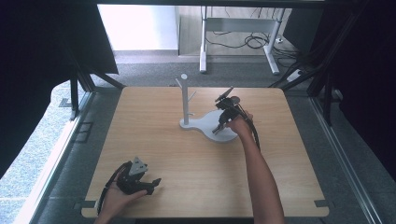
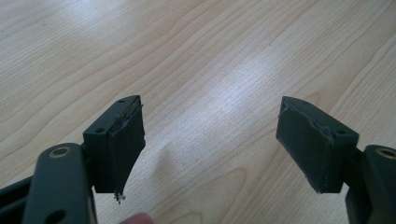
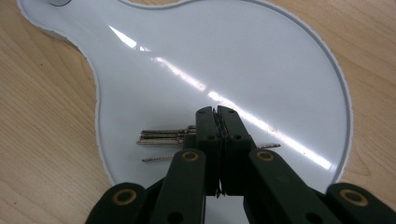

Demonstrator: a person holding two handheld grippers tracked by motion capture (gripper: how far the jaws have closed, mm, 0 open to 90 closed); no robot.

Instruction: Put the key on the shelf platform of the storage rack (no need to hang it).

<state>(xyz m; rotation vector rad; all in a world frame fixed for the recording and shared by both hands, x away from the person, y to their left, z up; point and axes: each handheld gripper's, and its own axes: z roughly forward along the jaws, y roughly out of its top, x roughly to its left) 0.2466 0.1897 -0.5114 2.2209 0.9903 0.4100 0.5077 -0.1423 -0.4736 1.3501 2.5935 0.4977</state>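
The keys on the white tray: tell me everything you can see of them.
The keys are a small bunch of thin, silvery metal blades, lying flat and pointing left in the right gripper view. They rest on the glossy white tray, near its edge. The shut right claw meets their head end, apparently pinching them; the heads and any ring are hidden behind it.

A light wooden counter [image 1: 187, 163] carries a white stand base [image 1: 210, 125] right of its middle, toward the far edge. A slim post with pegs [image 1: 185, 98] rises from the base's left end.
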